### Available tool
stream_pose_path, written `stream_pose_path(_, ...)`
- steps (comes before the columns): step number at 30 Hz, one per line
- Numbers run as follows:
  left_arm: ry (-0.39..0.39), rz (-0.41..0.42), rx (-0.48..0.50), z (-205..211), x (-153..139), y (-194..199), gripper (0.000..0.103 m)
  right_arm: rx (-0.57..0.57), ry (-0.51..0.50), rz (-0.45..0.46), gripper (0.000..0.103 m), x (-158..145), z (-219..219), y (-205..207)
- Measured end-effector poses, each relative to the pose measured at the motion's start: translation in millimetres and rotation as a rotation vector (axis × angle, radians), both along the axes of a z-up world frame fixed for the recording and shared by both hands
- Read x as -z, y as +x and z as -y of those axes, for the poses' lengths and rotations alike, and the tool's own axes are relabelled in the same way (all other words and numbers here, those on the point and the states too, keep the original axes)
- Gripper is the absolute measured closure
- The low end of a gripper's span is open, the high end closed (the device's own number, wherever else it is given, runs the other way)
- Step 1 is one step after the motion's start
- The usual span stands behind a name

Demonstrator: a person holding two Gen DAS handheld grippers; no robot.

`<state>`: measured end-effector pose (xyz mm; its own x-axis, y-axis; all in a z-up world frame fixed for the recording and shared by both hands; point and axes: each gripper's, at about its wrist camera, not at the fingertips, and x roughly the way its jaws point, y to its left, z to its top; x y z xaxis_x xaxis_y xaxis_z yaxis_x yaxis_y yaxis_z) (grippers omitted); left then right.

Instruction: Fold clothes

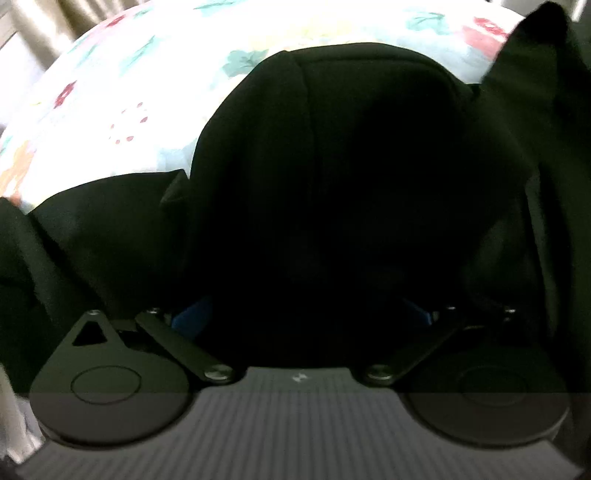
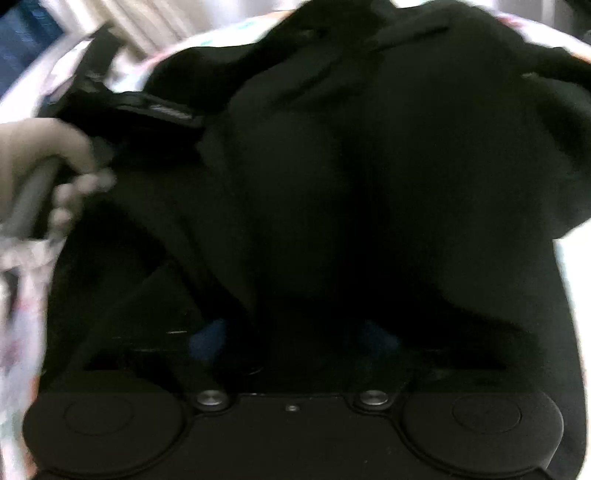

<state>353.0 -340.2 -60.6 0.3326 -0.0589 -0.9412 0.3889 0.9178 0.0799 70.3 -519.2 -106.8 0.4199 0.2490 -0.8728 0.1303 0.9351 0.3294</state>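
A black garment (image 1: pixel 332 155) lies spread on a floral bedsheet (image 1: pixel 140 74) and fills the left wrist view. It drapes over my left gripper (image 1: pixel 306 302). Only the blue finger bases (image 1: pixel 192 314) show, set wide apart, and the tips are buried in cloth. One part of the garment rises at the upper right (image 1: pixel 535 74). In the blurred right wrist view the black garment (image 2: pixel 369 166) bunches up lifted in front of my right gripper (image 2: pixel 295 325), which grips the cloth. Its blue fingers (image 2: pixel 210 336) barely show. A labelled band (image 2: pixel 166 110) of the garment shows at upper left.
A gloved hand (image 2: pixel 44 155) holds a grey handle at the left edge of the right wrist view. Beige curtains (image 1: pixel 48 26) hang beyond the bed at the far left. The floral sheet (image 2: pixel 22 332) continues along the left side.
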Motion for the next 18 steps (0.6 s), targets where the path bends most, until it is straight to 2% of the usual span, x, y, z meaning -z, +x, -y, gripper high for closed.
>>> stream_pose_path(3, -0.002, -0.005, 0.031, 0, -4, 3, 0.0, 0.011, -0.083, -0.009, 0.008, 2, -8, 10)
stream_pose_path(5, -0.031, 0.027, 0.047, -5, -6, -1, 0.0, 0.02, -0.141, -0.012, 0.01, 4, -8, 19)
stream_pose_path(7, -0.041, 0.087, 0.08, -7, -10, -9, 0.001, 0.064, -0.2, 0.017, 0.034, -6, -6, 20)
stream_pose_path(8, -0.051, 0.138, 0.131, -9, -15, -15, 0.004, 0.118, -0.204, 0.04, 0.064, -13, -1, 19)
stream_pose_path(9, -0.071, 0.195, 0.198, -11, -22, -24, 0.025, 0.169, -0.182, 0.078, 0.088, -19, 4, 17)
stream_pose_path(10, -0.11, 0.217, 0.267, -13, -31, -31, 0.057, 0.219, -0.159, 0.118, 0.093, -26, 8, 14)
stream_pose_path(11, -0.157, 0.224, 0.344, -18, -43, -34, 0.067, 0.265, -0.184, 0.155, 0.097, -29, 8, 11)
stream_pose_path(12, -0.216, 0.248, 0.366, -25, -54, -27, 0.076, 0.292, -0.204, 0.174, 0.099, -29, 6, 9)
stream_pose_path(14, -0.333, 0.294, 0.406, -40, -74, -13, 0.077, 0.361, -0.198, 0.201, 0.099, -28, 2, 7)
stream_pose_path(16, -0.445, 0.251, 0.408, -48, -84, 10, 0.087, 0.386, -0.176, 0.277, 0.099, -38, -13, 13)
stream_pose_path(18, -0.52, 0.212, 0.42, -49, -83, 33, 0.09, 0.394, -0.188, 0.33, 0.099, -51, -29, 23)
